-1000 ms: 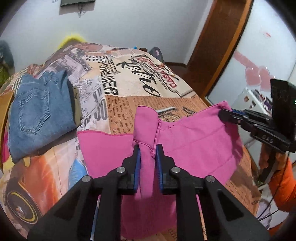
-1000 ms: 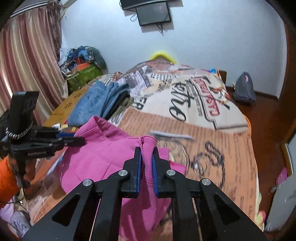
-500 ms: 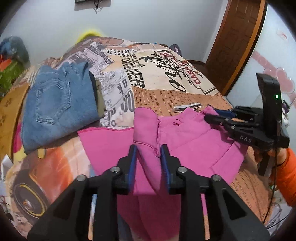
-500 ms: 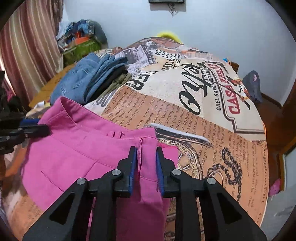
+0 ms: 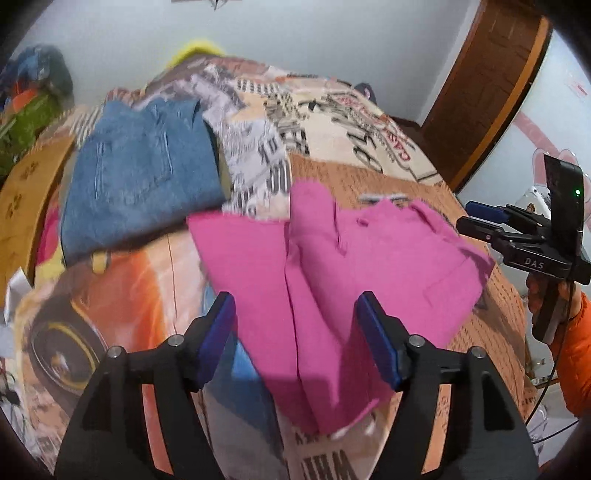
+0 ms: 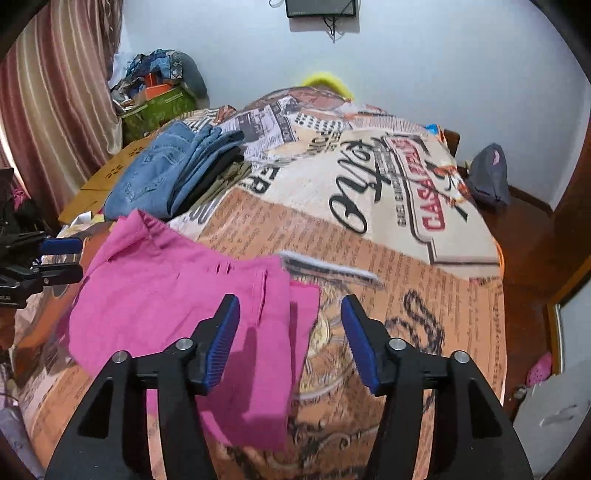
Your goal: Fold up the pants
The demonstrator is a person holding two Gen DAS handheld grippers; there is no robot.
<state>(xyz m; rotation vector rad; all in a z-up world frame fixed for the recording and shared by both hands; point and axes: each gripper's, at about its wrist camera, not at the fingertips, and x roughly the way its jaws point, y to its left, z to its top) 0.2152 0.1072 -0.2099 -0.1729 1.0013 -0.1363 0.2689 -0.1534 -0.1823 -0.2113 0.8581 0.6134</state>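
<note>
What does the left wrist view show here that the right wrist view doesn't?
Only the left wrist view shows the wooden door and the hand holding the right gripper.

Only the right wrist view shows the curtain, the wall screen and the grey bag on the floor.

Both show the pink pants lying on the printed bedspread, the folded jeans, and an open gripper over the pants, including the left gripper.

- My left gripper (image 5: 295,339) is showing matt black plastic arms, ribbed blue pads (image 5: 376,341) and shiny metal screws.
- The pink pants (image 5: 332,266) are looking like soft matt woven cloth.
- The folded jeans (image 5: 140,177) are showing coarse blue denim.
- The printed bedspread (image 6: 388,206) is looking matt.
</note>
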